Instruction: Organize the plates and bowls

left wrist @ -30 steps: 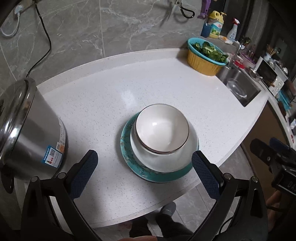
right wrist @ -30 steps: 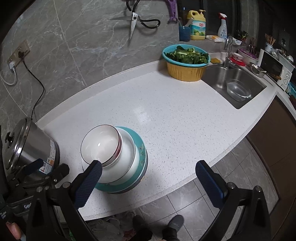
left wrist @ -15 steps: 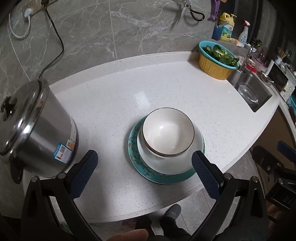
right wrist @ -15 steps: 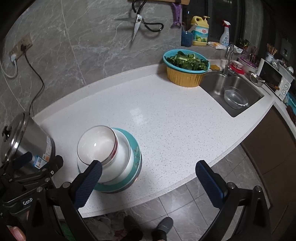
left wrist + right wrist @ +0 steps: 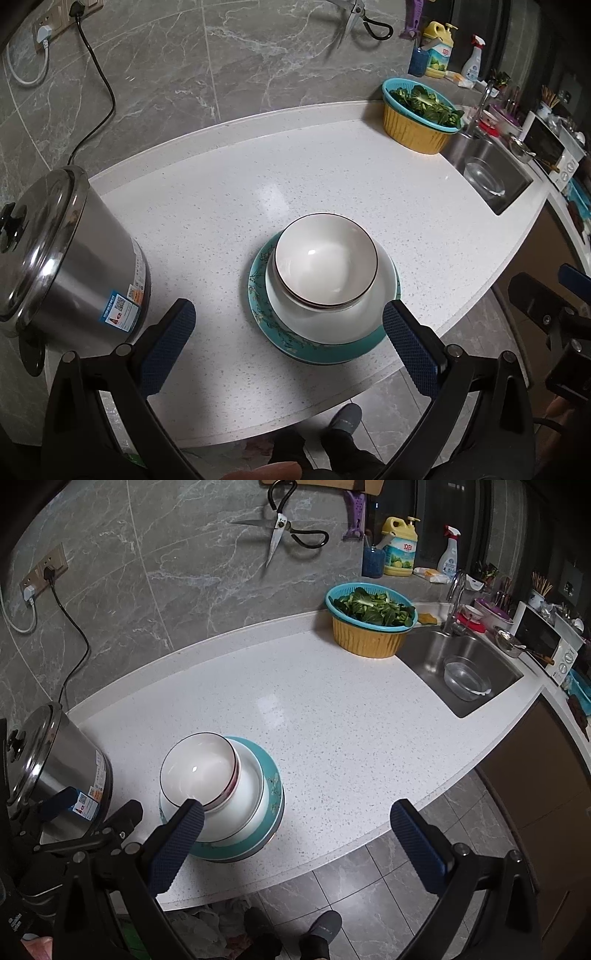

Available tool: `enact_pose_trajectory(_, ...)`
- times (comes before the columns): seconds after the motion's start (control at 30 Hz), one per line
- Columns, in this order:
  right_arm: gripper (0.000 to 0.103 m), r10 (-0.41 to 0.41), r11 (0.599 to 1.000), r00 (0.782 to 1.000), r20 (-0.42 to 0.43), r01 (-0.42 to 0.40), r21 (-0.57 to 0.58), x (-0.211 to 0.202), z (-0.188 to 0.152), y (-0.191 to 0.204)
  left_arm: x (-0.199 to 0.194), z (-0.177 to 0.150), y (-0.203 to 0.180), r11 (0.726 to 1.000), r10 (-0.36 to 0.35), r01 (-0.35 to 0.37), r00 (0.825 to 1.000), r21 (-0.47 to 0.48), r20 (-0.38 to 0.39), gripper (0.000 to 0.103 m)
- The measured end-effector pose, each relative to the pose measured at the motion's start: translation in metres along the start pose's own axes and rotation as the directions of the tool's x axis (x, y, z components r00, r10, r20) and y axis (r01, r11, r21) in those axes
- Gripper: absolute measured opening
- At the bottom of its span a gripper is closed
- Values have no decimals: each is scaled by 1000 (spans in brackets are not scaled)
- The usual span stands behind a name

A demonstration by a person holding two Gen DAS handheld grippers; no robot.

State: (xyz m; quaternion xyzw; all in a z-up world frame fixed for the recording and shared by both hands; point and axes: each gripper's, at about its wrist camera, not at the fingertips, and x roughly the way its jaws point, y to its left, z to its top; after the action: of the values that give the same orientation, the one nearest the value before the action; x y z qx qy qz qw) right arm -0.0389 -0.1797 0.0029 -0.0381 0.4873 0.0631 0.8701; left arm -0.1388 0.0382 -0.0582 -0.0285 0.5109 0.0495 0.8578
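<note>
A white bowl with a dark rim (image 5: 325,258) sits nested in a larger white bowl (image 5: 325,317), which rests on a teal patterned plate (image 5: 266,325) near the counter's front edge. The stack also shows in the right wrist view: small bowl (image 5: 197,768), large bowl (image 5: 243,805), plate (image 5: 271,775). My left gripper (image 5: 284,332) is open and empty, held above and in front of the stack. My right gripper (image 5: 295,834) is open and empty, to the right of the stack; its left finger overlaps the stack in view.
A steel pot with lid (image 5: 55,254) stands left of the stack, its cord running to a wall socket. A yellow and teal basket of greens (image 5: 371,620) stands at the back right beside the sink (image 5: 461,668), which holds a glass bowl. Bottles line the back wall.
Both grippers have pulled back and risen away from the stack, so it looks smaller and farther off. The stack itself has not moved.
</note>
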Motion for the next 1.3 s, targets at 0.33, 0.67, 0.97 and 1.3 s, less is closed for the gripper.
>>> enact_pose_trajectory(0.33,103,5,1000,1000,-14,-6,-15,-1,-3,7,0,0,5,1000,-9,9,1000,-8,-1,103)
enact_pose_trajectory(0.67,103,9,1000,1000,-22,-10,-29,2,-2,12,0,-1,5,1000,-6,6,1000,-5,-2,103)
enact_pose_trajectory(0.97,103,10,999,1000,-20,-11,-31,3,-2,13,-1,-2,4,1000,-3,3,1000,-6,0,103)
enact_pose_trajectory(1.3,103,11,999,1000,-22,-12,-31,3,-2,14,-2,-1,4,1000,0,0,1000,-13,-3,103)
